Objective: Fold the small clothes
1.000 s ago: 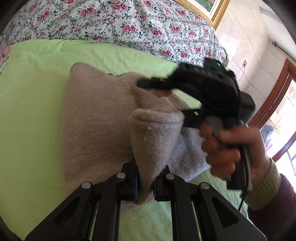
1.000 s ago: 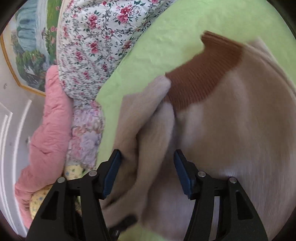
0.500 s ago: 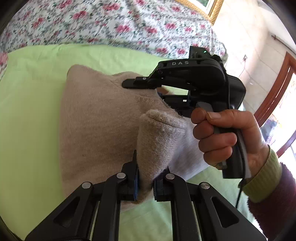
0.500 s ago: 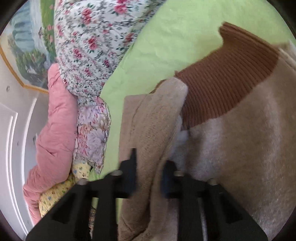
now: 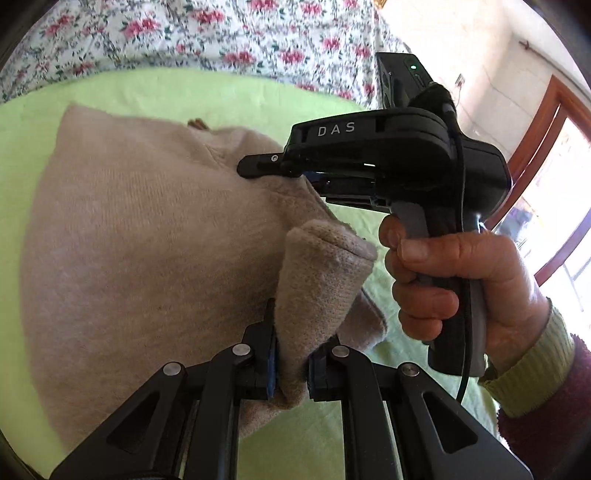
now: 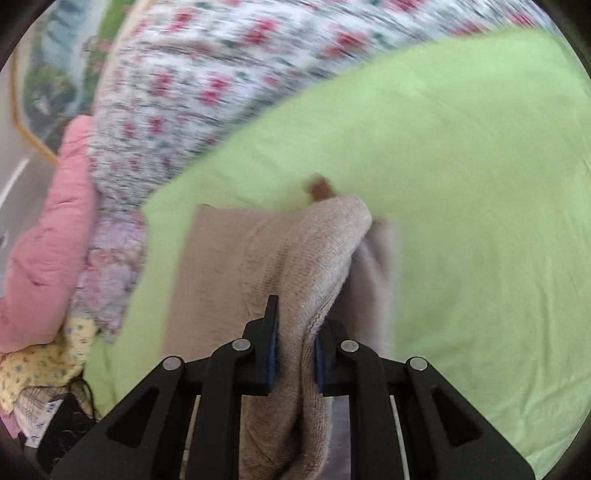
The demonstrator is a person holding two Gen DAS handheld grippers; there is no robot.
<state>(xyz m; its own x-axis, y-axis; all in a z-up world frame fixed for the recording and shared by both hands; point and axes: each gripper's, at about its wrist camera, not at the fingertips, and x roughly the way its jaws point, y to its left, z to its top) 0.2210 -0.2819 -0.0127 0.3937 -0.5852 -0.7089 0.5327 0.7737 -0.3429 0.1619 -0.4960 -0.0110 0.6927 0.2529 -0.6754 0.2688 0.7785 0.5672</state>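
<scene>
Since 1.0 s ago, right gripper (image 6: 294,354) has clamped beige sweater (image 5: 140,236) beside left gripper (image 5: 290,363), equally clamped, above green sheet (image 6: 461,184); fold underway: next, likely carry both edges toward 12 o'clock.

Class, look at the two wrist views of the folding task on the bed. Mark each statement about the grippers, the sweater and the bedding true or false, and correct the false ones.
1. The left gripper is shut on a fold of the beige sweater. True.
2. The right gripper is open and holds nothing. False: it is shut on a fold of the sweater too.
3. The sweater lies on a green sheet. True.
4. The bedding beyond the green sheet is plain blue. False: it is a floral quilt, white with red flowers.
5. A bare hand holds the right gripper's handle. True.
</scene>
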